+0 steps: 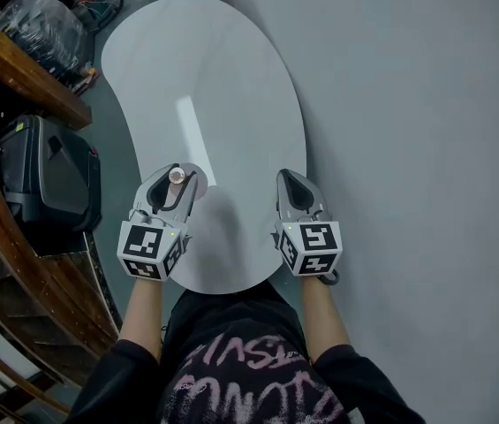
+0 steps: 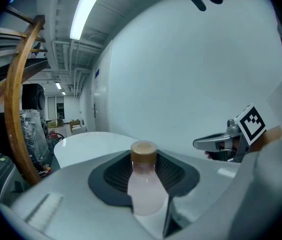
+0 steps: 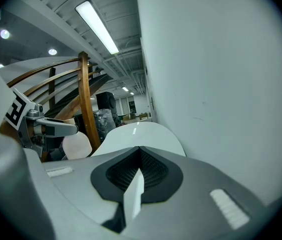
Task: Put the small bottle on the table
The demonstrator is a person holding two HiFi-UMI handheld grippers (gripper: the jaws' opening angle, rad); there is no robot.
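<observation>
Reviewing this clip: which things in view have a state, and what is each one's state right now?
left gripper: shut on the small bottle.
small bottle: upright, cap on, clamped between the left jaws over the near edge of the table; whether it touches the top cannot be told.
right gripper: shut, nothing between its jaws.
ceiling light: on.

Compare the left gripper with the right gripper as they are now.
The left gripper has its jaws shut on a small bottle; the right gripper has its jaws together on nothing. The left gripper is over the table's left edge, the right gripper over its right edge. Both point forward.
</observation>
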